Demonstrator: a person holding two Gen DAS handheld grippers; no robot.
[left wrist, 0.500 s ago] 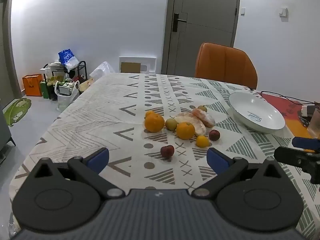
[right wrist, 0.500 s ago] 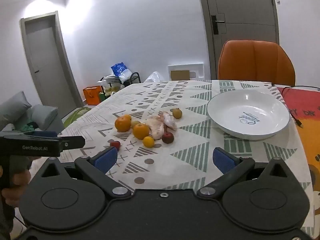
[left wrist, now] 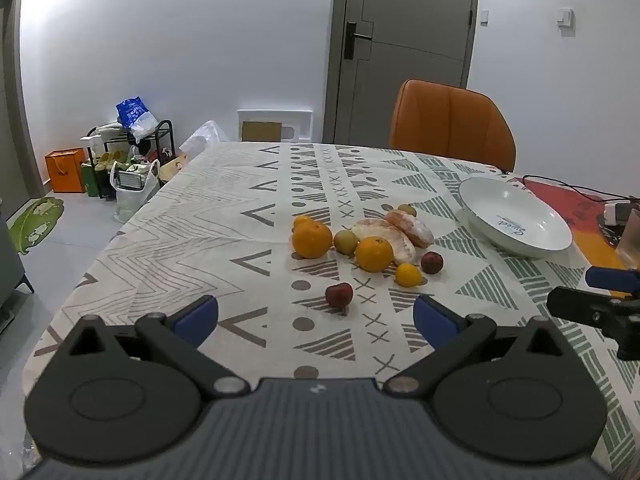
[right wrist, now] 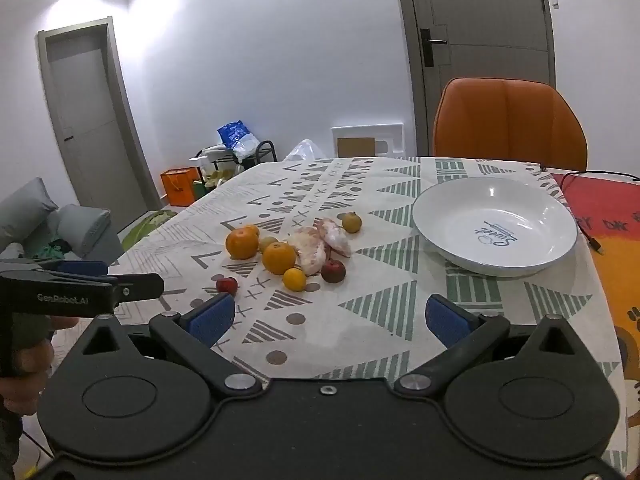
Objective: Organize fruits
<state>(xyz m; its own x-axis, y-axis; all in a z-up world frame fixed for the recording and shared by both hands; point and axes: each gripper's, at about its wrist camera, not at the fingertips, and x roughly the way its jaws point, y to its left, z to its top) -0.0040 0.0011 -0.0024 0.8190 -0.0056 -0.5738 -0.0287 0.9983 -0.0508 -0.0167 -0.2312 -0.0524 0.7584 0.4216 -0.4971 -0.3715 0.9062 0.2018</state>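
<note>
Patterned tablecloth (left wrist: 224, 240), orange chair (left wrist: 452, 120), grey door (left wrist: 404, 48) behind; both tools spread wide, empty.

Setting: a lived-in room of a home, used for dining. Evidence: a bench (left wrist: 200, 240) covered by a patterned tablecloth, with an orange upholstered chair (left wrist: 452, 120) at its far edge; two grey interior doors (right wrist: 484, 40) in white walls; a grey sofa (right wrist: 60, 224) at the left; a shoe rack (left wrist: 136, 148) with bags and an orange shopping bag (left wrist: 66, 170) on the tiled floor.
</note>
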